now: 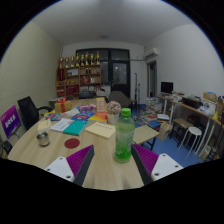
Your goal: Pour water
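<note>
White walls and a dark window close off the far end of an office-like room, with wooden shelves [78, 75] standing against the back wall and a desk with a monitor [167, 88] along the side wall. Nearer in, a light wooden surface [100, 165] carries a scatter of things: books and papers [85, 118] toward its far half, a flat beige sheet or board [100, 129], a round dark red coaster-like disc [72, 143] and a small metal cup [43, 137] off to one side. On the near part of the surface stands a green translucent bottle [124, 137] with a cap on, upright, resting on the wood by itself. The tool [112, 160] is spread wide open, its two purple-padded fingers [80, 157] reaching forward at either side; the bottle stands between them, closer to the finger opposite the cup, with a gap showing at both sides. A black chair [28, 110] sits beside the surface, and a white stool [191, 137] stands near the side desk
</note>
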Available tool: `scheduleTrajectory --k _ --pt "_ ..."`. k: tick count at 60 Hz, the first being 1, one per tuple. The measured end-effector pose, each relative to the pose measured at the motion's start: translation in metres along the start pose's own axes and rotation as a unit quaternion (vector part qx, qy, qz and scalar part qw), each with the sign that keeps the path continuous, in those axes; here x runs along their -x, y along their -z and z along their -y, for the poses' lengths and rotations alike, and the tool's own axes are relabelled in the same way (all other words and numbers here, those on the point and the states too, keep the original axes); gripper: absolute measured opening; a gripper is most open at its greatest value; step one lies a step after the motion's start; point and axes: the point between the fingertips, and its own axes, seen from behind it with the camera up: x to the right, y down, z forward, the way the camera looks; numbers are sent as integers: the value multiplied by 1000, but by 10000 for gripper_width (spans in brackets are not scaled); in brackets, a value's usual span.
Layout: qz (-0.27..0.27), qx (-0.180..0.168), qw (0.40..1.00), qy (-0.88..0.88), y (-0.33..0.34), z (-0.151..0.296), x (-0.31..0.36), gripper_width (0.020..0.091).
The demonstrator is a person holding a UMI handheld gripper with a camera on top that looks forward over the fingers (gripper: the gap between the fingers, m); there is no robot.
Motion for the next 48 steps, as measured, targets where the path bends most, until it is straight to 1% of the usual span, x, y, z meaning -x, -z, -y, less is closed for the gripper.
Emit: scheduleTrajectory --k 8,11,17,21,23,25,30,33,38,39,40,41,42,44,46,47,48 --pt "9 -2 1000 -14 -86 -16 -24 828" --pt "10 -3 1000 -18 -104 -22 -34 829" --pt "6 -22 999 -26 -142 -21 -39 829" --pt "10 -34 999 -29 -154 -13 -46 827" --pt "14 -31 999 -26 -161 -14 -45 670" --pt "20 -19 999 -20 -165 -20 -42 513" --pt "13 -44 999 -6 -171 -13 -39 509" --pt "4 -47 999 -14 -178 -15 -32 507" --pt "-6 -33 999 -19 -178 -16 -33 505" --pt "-5 -28 999 -20 -174 -19 -43 506" --pt "-11 -26 999 -21 -181 -19 -31 500" --pt "-13 -20 999 -22 -182 -19 -30 484" --pt "-14 -13 1000 -24 -181 -19 -29 484" --pt "-12 0 1000 -26 -173 -17 -38 450" --pt "-13 1 1000 -25 -170 -10 -32 459" --pt "-15 0 1000 -20 -168 -8 -29 418" --pt "-20 -1 1000 -12 -169 -2 -20 417"
